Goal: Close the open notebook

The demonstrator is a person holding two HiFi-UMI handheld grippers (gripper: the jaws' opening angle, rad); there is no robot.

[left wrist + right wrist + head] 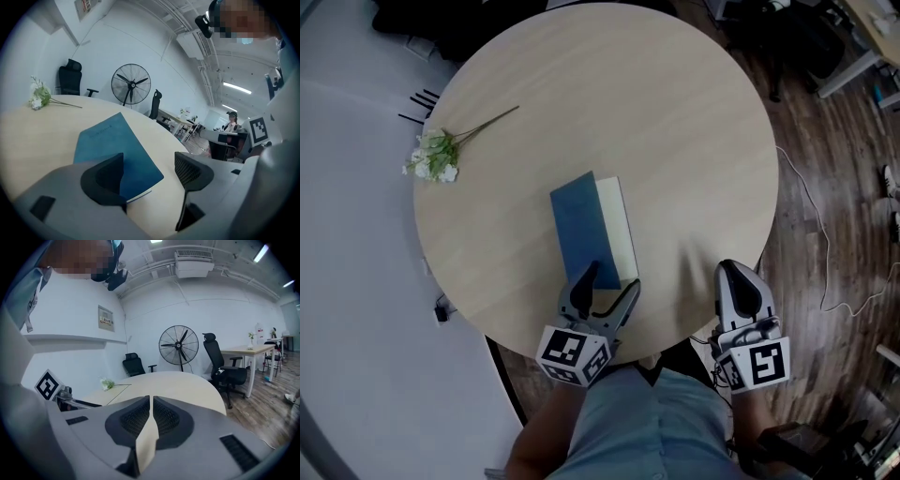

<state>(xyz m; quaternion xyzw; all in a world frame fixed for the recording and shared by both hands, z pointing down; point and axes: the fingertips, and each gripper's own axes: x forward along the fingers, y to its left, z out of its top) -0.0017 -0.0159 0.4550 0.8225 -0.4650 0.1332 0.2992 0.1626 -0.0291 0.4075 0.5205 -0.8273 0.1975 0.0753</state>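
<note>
A notebook [584, 228] with a blue cover lies flat on the round wooden table [628, 94], a cream strip of page showing along its right side. In the left gripper view the notebook [115, 145] lies just ahead with the cover down. My left gripper [611, 281] hovers at the notebook's near end, open, with nothing between its jaws; its left finger is over the near corner of the cover. From its own camera the left gripper [149, 173] has its jaws wide apart. My right gripper [733, 274] is shut and empty over the table's near right edge, apart from the notebook; its own view shows the right gripper [151, 401] with pads together.
A sprig of white flowers [439, 157] lies at the table's far left. A standing fan [179, 347] and black office chairs [220, 366] stand beyond the table. A white cable [820, 244] runs over the wood floor to the right.
</note>
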